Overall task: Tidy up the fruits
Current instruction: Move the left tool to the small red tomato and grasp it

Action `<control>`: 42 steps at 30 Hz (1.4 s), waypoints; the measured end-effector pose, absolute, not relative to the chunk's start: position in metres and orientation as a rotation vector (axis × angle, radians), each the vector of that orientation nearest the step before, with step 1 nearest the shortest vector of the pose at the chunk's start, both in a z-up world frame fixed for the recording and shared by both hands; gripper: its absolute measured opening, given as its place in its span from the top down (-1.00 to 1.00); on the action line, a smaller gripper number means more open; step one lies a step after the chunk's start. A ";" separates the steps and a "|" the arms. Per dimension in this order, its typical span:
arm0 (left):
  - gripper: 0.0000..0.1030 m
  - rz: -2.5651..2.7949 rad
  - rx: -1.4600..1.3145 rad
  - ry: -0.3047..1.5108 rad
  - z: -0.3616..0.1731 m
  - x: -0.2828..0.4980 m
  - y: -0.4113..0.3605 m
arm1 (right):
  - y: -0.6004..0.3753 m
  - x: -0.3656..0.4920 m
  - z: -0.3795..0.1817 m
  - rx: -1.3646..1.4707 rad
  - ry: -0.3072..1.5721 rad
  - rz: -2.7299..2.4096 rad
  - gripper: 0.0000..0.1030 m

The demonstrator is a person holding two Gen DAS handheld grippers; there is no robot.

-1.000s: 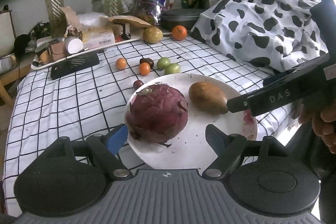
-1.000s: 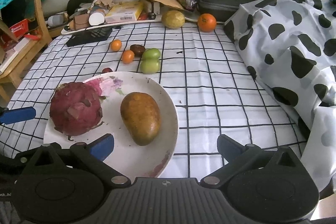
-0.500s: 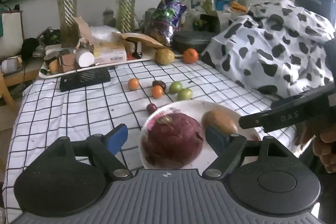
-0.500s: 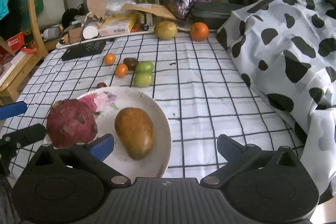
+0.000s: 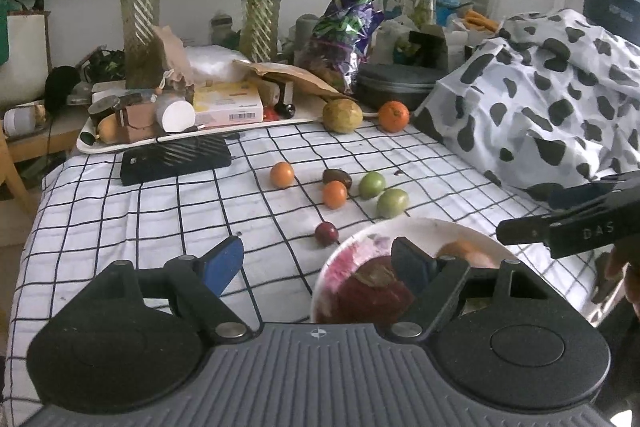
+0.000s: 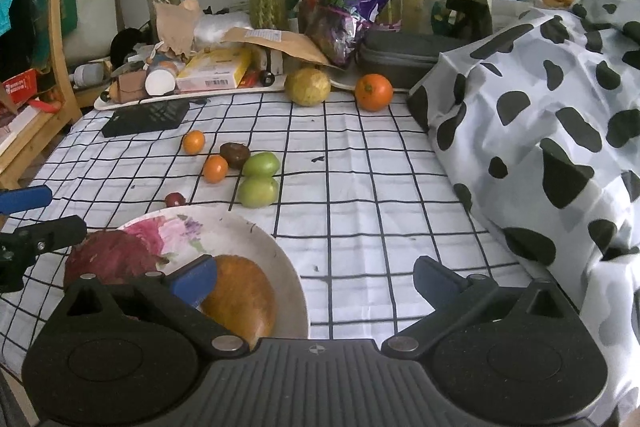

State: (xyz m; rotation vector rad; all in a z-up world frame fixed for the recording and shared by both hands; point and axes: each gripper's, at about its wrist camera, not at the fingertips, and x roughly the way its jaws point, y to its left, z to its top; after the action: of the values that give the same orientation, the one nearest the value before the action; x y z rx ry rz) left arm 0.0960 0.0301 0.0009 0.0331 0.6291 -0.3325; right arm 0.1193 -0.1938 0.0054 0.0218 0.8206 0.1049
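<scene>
A white flowered plate (image 6: pixel 256 239) sits at the table's near edge and holds a dark red dragon fruit (image 6: pixel 108 257) and a brown mango (image 6: pixel 244 301). Both also show in the left wrist view, the plate (image 5: pixel 416 229) and the dragon fruit (image 5: pixel 372 293). Beyond the plate lie two green fruits (image 6: pixel 260 191), two small oranges (image 6: pixel 215 169), a dark brown fruit (image 6: pixel 235 154) and a small red fruit (image 6: pixel 175 199). My left gripper (image 5: pixel 316 261) is open and empty above the plate's left edge. My right gripper (image 6: pixel 316 277) is open and empty over the plate's right side.
A yellow-green fruit (image 6: pixel 307 87) and a large orange (image 6: pixel 373 92) lie at the back of the checked tablecloth (image 6: pixel 360 187). A cluttered white tray (image 6: pixel 168 93), a black flat device (image 6: pixel 146 117) and plant vases stand behind. A cow-print cloth (image 6: pixel 540 131) heaps at the right.
Both grippers have drawn back and risen from the plate. The dragon fruit and mango stay on the plate, now low in both views.
</scene>
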 end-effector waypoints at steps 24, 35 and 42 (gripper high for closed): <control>-0.11 -0.461 -0.055 0.764 -0.027 0.183 0.039 | -0.181 0.193 -0.009 -0.075 0.846 0.135 -1.00; 0.27 -0.559 -0.110 0.906 -0.049 0.210 0.033 | -0.179 0.221 -0.012 -0.085 0.848 0.151 -1.00; 0.40 -0.559 -0.078 0.908 -0.052 0.212 0.028 | -0.177 0.230 -0.013 -0.098 0.848 0.155 -1.00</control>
State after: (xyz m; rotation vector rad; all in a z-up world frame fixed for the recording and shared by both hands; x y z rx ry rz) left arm 0.2121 0.0276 -0.0524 -0.0780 0.9077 -0.5594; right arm 0.2303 -0.1774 -0.0131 -0.0983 0.8483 0.1547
